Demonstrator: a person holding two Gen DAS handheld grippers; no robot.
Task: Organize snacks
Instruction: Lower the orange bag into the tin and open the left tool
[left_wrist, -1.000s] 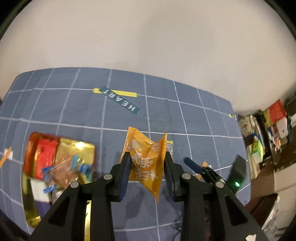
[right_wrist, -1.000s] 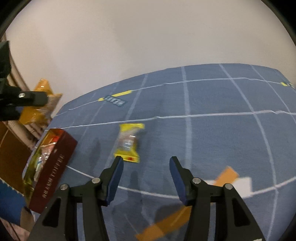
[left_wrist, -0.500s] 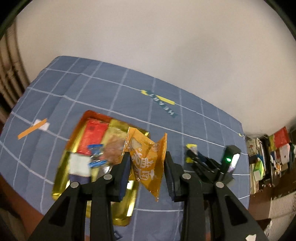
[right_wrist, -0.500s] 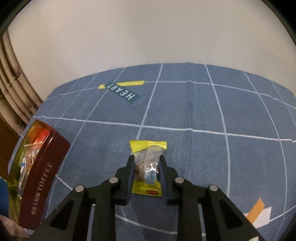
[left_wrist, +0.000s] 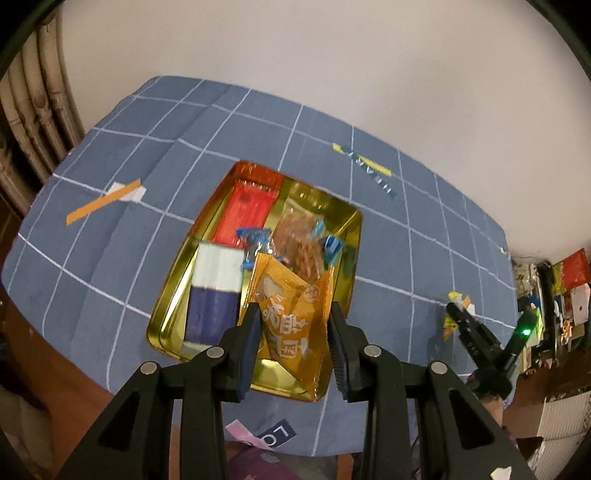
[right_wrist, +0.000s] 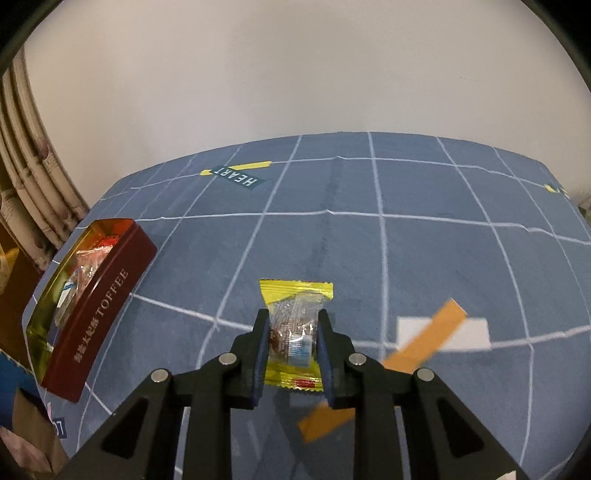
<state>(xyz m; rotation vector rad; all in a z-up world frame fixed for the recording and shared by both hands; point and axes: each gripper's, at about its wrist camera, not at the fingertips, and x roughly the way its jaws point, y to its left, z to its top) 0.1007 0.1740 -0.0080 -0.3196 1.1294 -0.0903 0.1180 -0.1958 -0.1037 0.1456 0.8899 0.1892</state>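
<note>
My left gripper (left_wrist: 292, 343) is shut on an orange snack packet (left_wrist: 291, 317) and holds it above the near right part of the gold-lined tin (left_wrist: 166, 295). The tin holds a red packet (left_wrist: 247, 214), a white and blue box (left_wrist: 214, 291) and a clear bag of brown snacks (left_wrist: 299, 240). My right gripper (right_wrist: 290, 354) is shut on a yellow-edged clear snack packet (right_wrist: 295, 328) on the blue checked cloth (right_wrist: 406, 240). The tin, dark red outside and marked TOFFEE, shows at the left of the right wrist view (right_wrist: 99, 317). The right gripper shows in the left wrist view (left_wrist: 476, 339).
Orange and white tape marks (right_wrist: 436, 332) lie on the cloth right of the yellow packet. A HEART label (right_wrist: 236, 177) lies near the far edge. A white wall stands behind the table. Cluttered boxes (left_wrist: 561, 288) stand off the table's right side.
My left gripper has carried the orange packet leftwards to above the tin. My right gripper has moved onto the yellow packet and shut on it.
</note>
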